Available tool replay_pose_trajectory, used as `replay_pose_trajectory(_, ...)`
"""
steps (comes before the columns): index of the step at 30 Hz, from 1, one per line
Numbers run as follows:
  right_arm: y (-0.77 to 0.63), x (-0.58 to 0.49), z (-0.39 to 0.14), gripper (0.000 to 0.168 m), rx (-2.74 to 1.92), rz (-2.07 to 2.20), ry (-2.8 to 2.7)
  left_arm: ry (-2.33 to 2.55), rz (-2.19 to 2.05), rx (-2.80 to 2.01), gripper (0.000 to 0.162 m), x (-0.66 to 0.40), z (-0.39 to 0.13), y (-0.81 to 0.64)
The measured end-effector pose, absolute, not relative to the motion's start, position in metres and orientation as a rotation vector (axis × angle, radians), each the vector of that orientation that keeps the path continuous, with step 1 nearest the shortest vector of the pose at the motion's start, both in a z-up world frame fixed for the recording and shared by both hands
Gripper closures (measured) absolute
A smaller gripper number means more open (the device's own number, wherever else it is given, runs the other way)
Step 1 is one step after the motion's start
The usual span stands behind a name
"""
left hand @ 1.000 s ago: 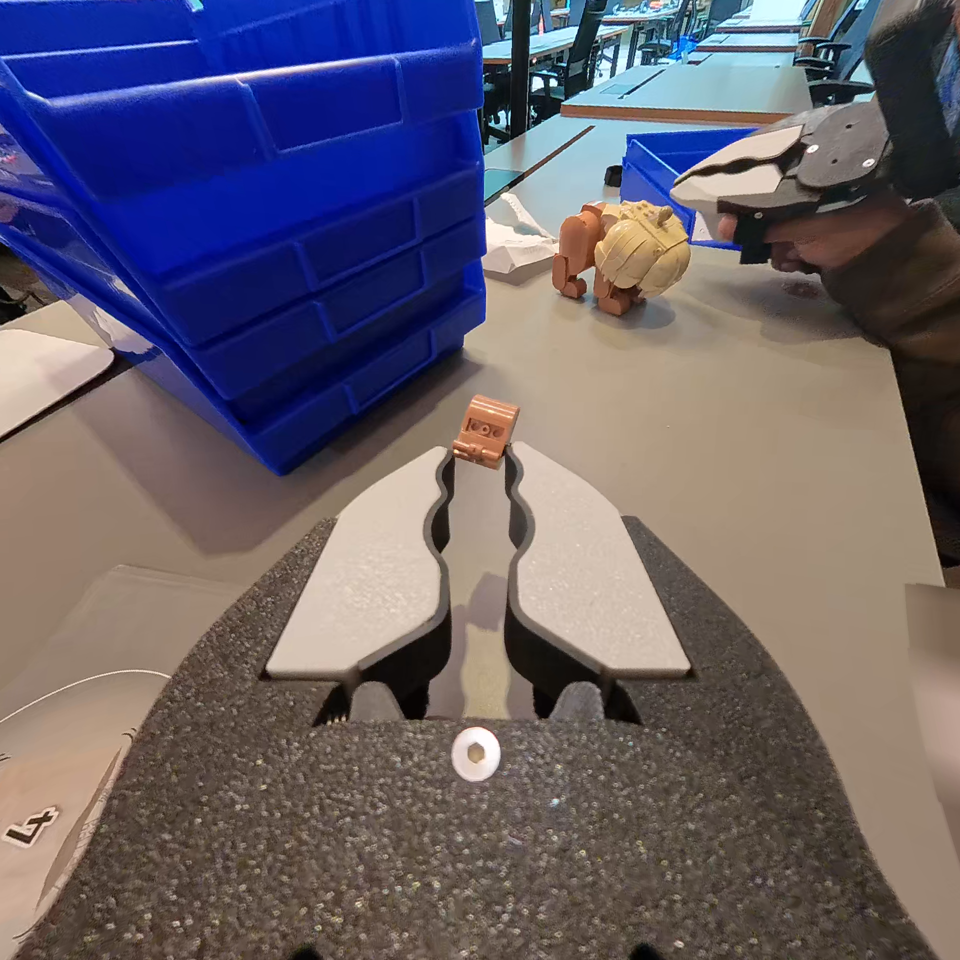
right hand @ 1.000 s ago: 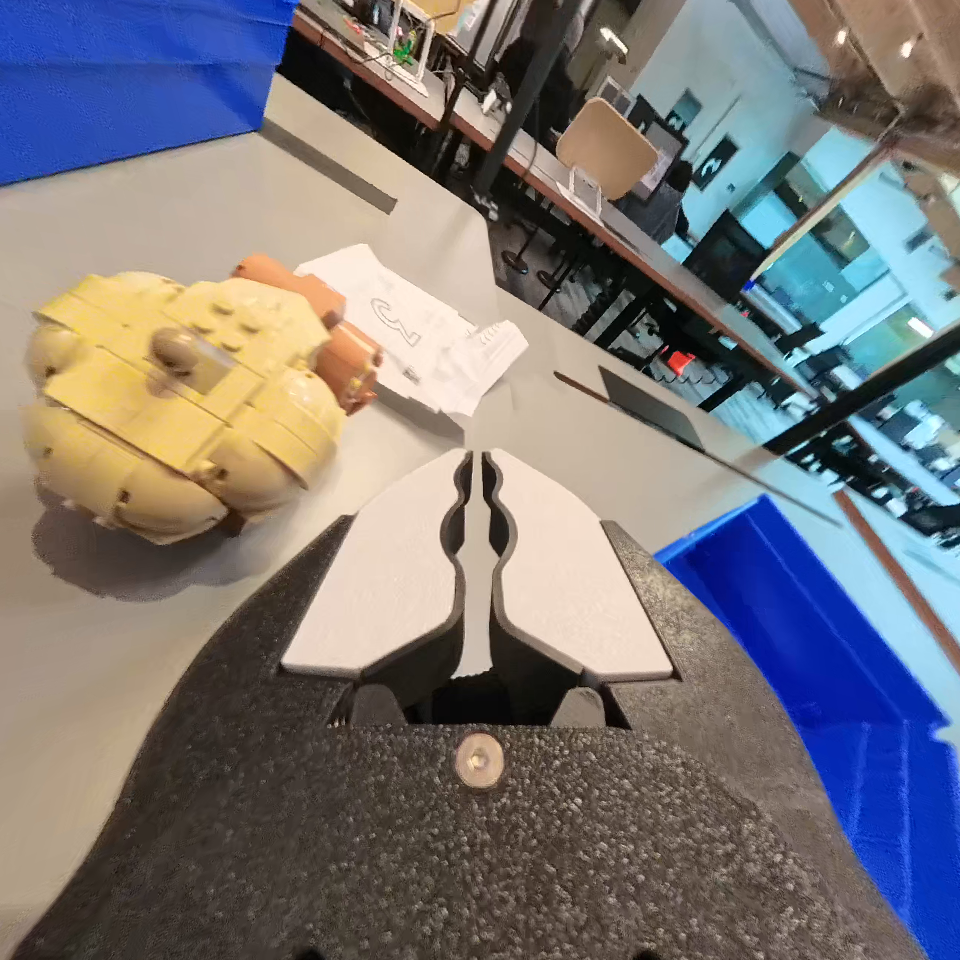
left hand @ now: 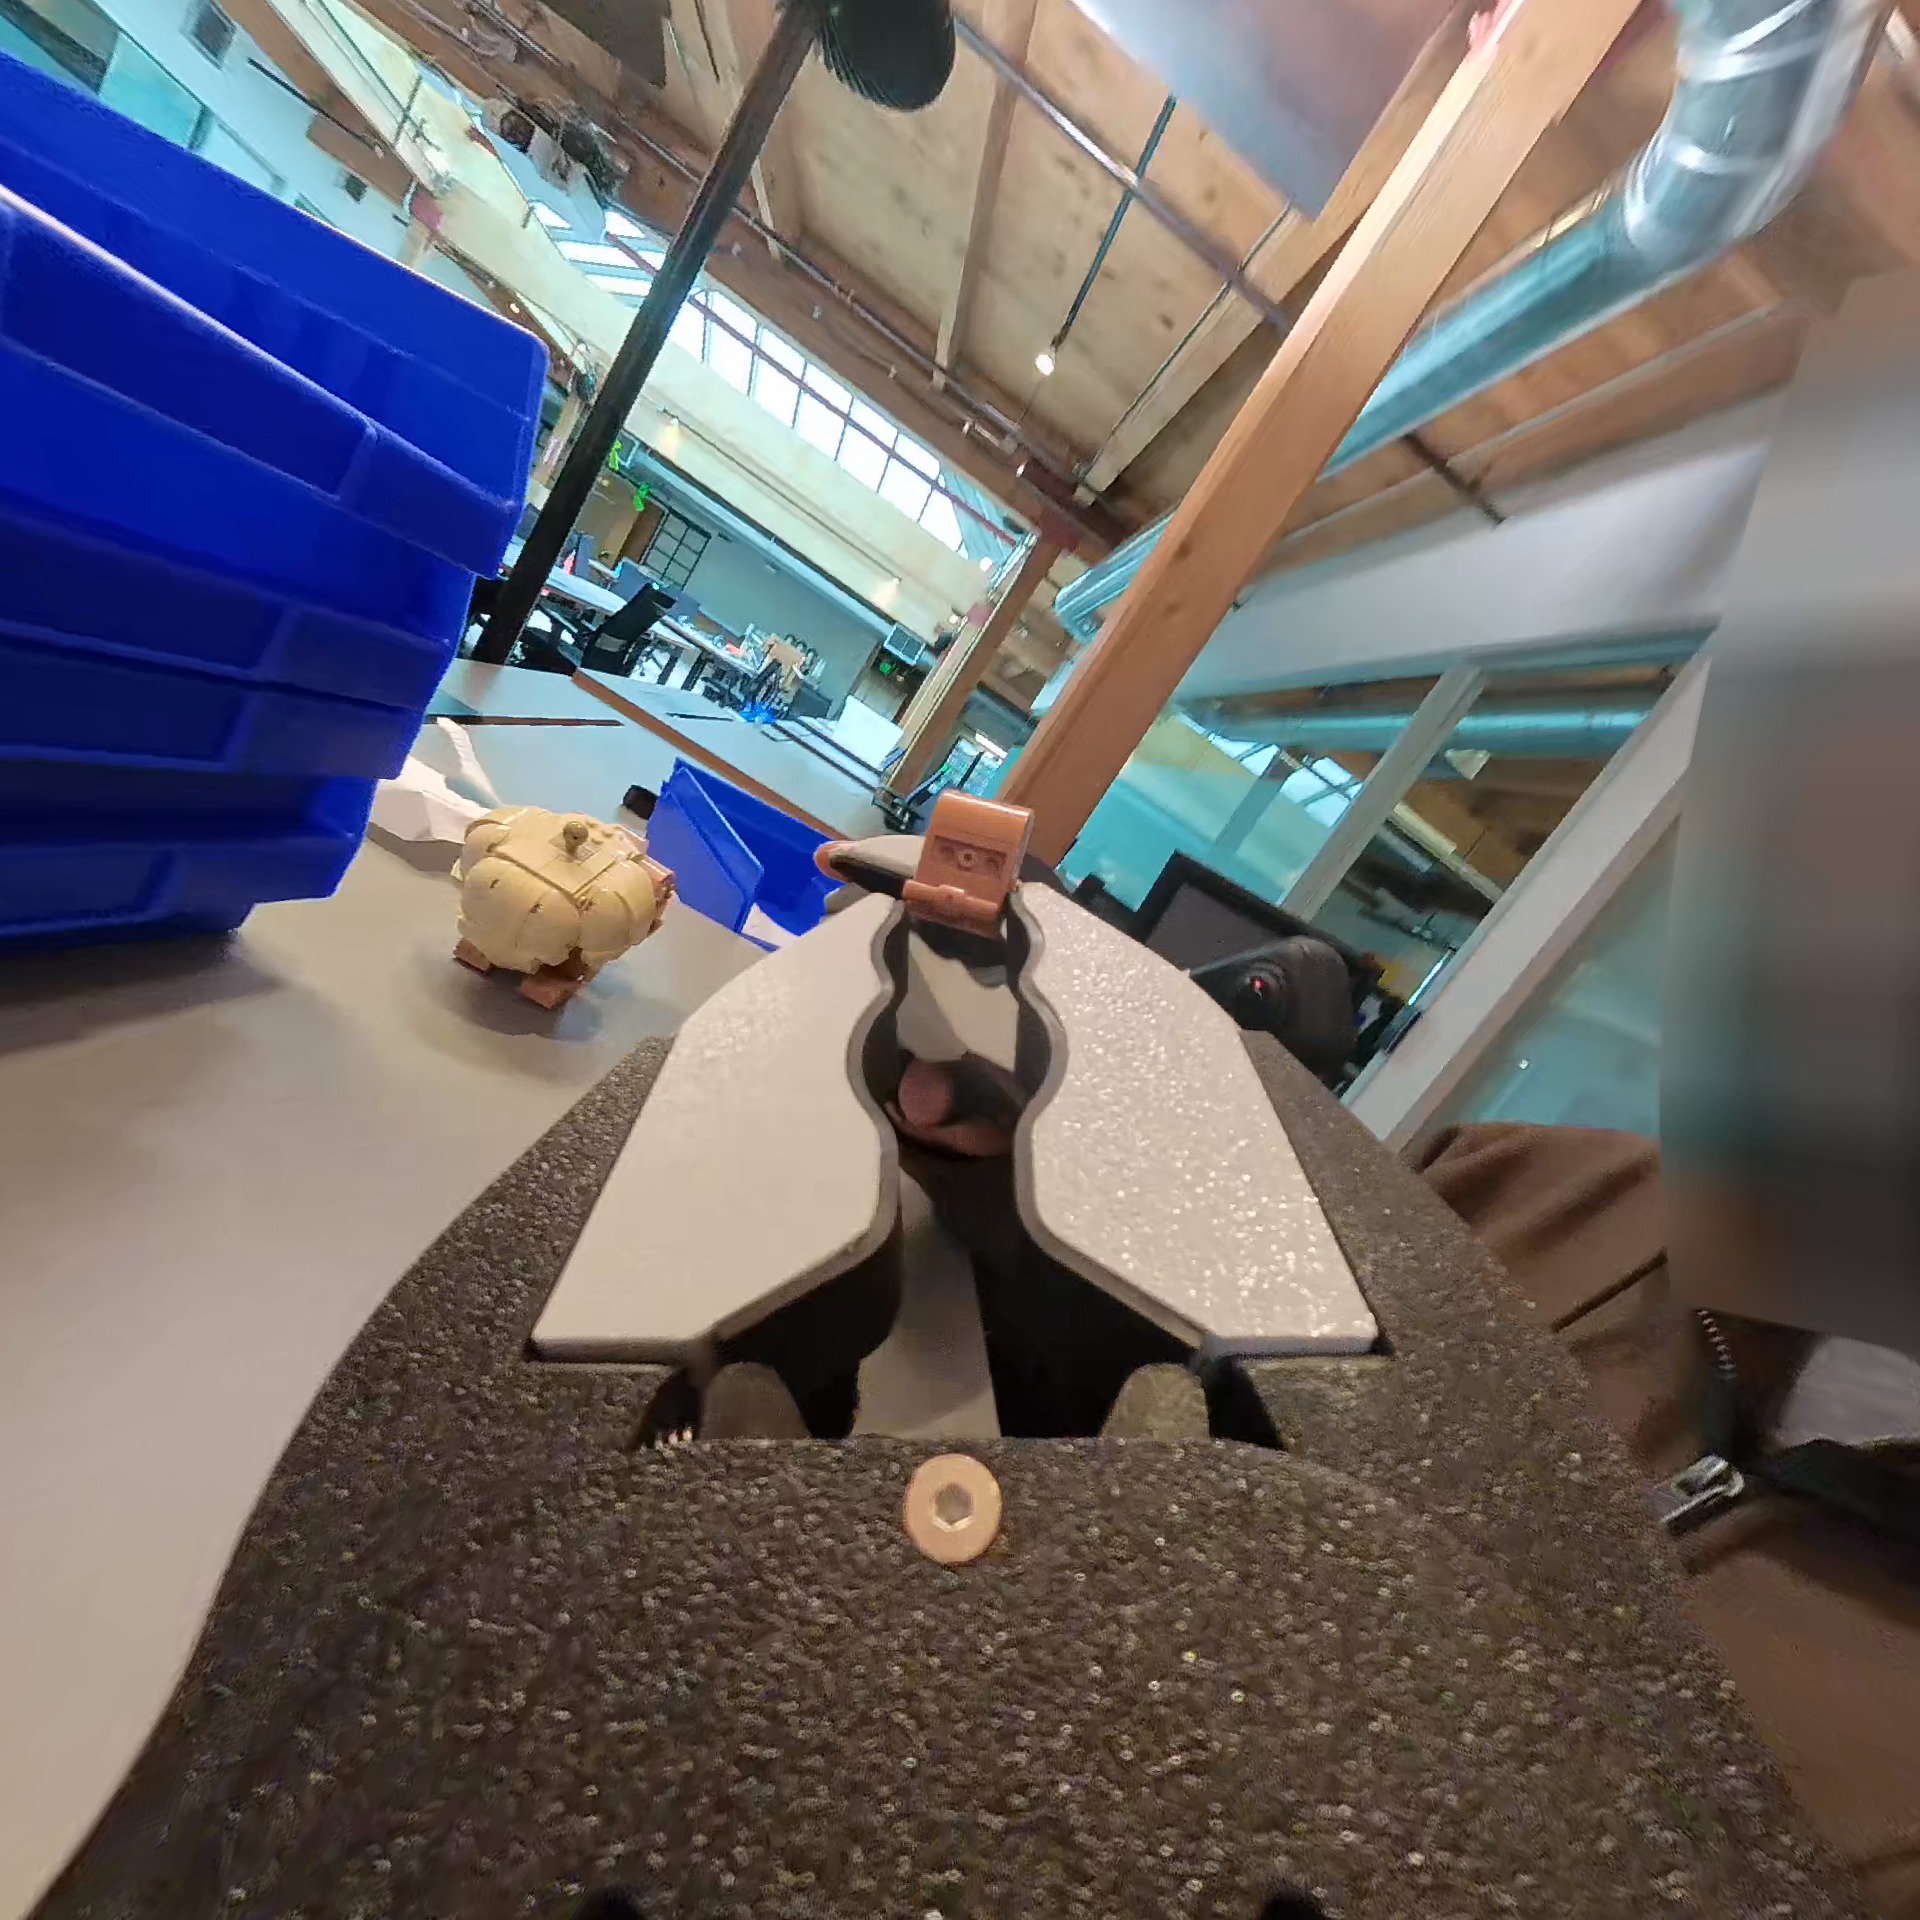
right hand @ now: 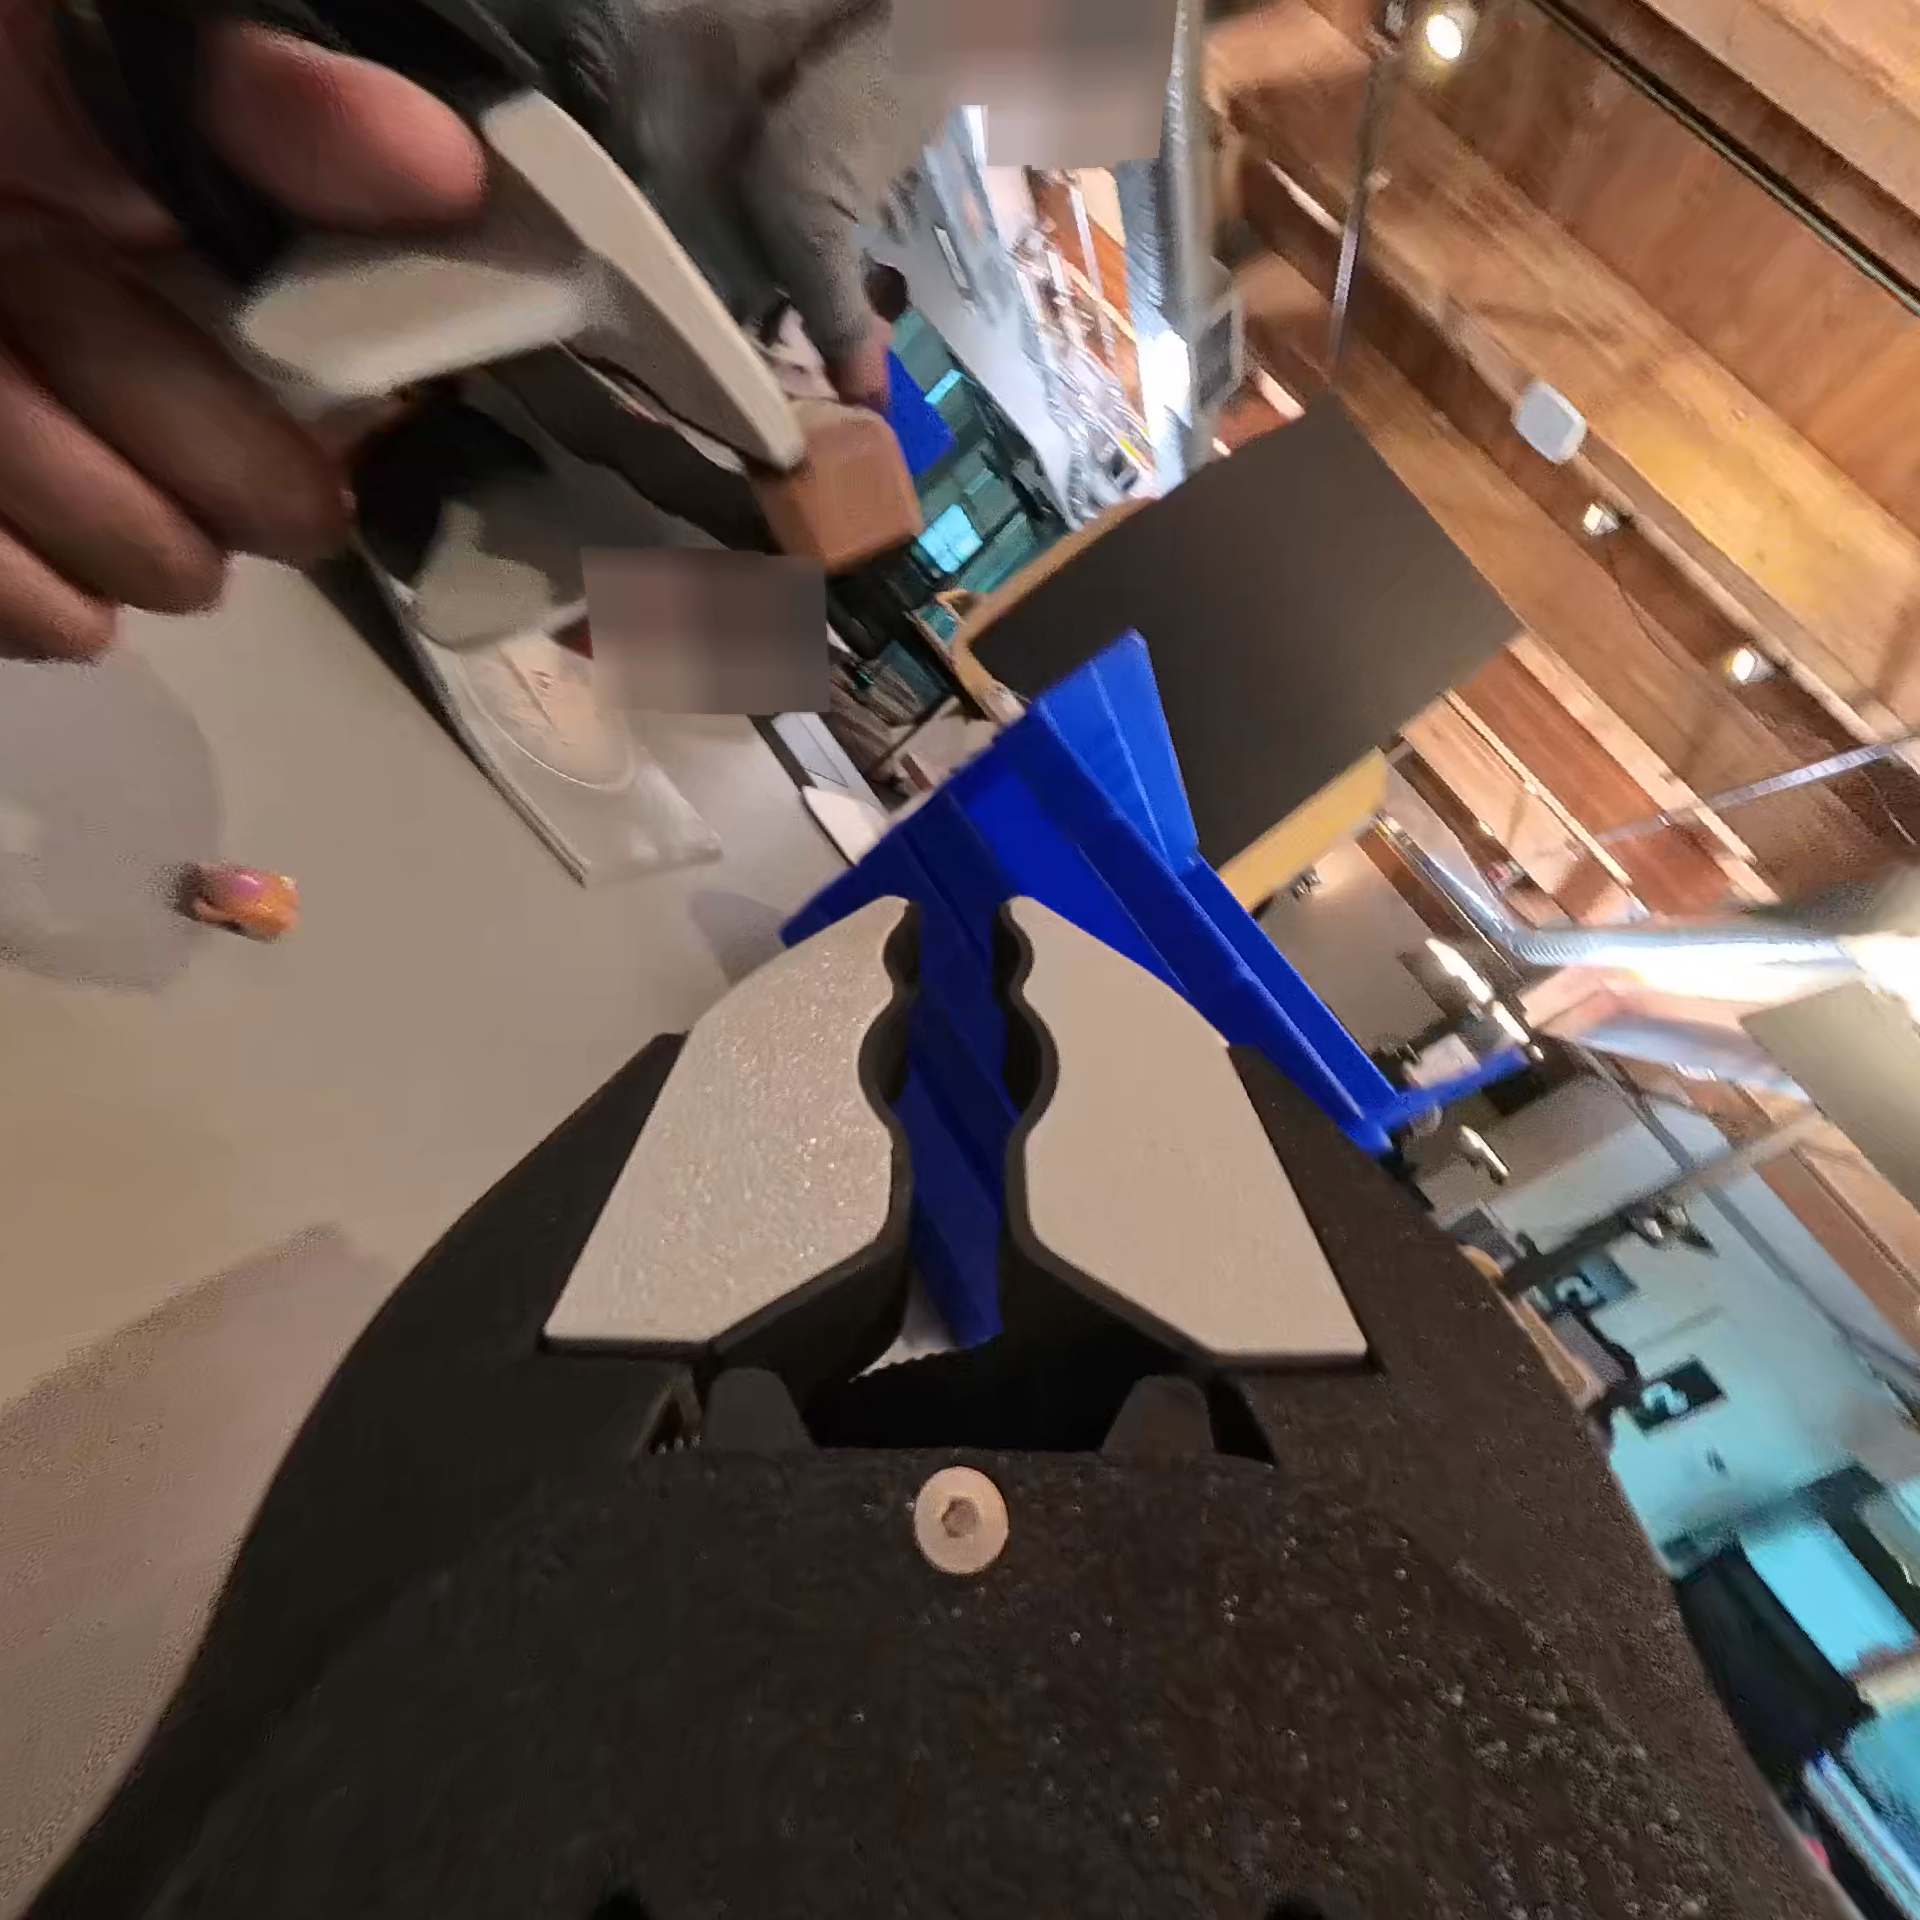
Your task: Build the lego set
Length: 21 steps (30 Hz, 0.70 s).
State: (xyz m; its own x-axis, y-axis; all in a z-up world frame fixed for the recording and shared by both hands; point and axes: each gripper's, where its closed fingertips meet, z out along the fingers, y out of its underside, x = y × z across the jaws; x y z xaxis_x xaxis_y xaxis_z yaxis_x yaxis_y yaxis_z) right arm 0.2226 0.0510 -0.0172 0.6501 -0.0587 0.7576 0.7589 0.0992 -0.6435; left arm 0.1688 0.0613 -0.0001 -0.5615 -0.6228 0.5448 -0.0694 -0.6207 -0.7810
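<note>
The left hand-held gripper (left hand: pixel 961 914) pinched a small brown lego piece (left hand: pixel 968 854) between its fingertips, lifted clear of the grey table (left hand: pixel 260 1091) and tilted upward toward the ceiling. Just behind the piece, the tip of the right hand-held gripper (right hand: pixel 956 925) showed. That one held nothing, its jaws a narrow gap apart; in its own blurred view it pointed at a blue bin (right hand: pixel 1091 810), with the left gripper and the person's hand (right hand: pixel 156 343) at upper left. Farther off on the table stood the tan-and-brown lego figure (left hand: pixel 556 904), beside a stack of blue bins (left hand: pixel 208 623).
</note>
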Motion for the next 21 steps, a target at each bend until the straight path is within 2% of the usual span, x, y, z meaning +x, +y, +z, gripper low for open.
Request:
replay_pose_trajectory(7,0.092,0.188,-0.012,0.147,-1.323,-0.651,-0.885,0.998,-2.21,-1.311,0.145,0.166,0.004,0.087)
replay_pose_trajectory(15,0.105,0.18,-0.006,0.142,-1.462,0.198,-0.69,1.103,-1.815,-1.224,0.145,0.169,0.004,0.106)
replay_pose_trajectory(21,0.067,0.153,0.017,0.141,-1.342,0.563,-0.576,1.171,-1.628,-1.024,0.145,0.148,0.011,0.075)
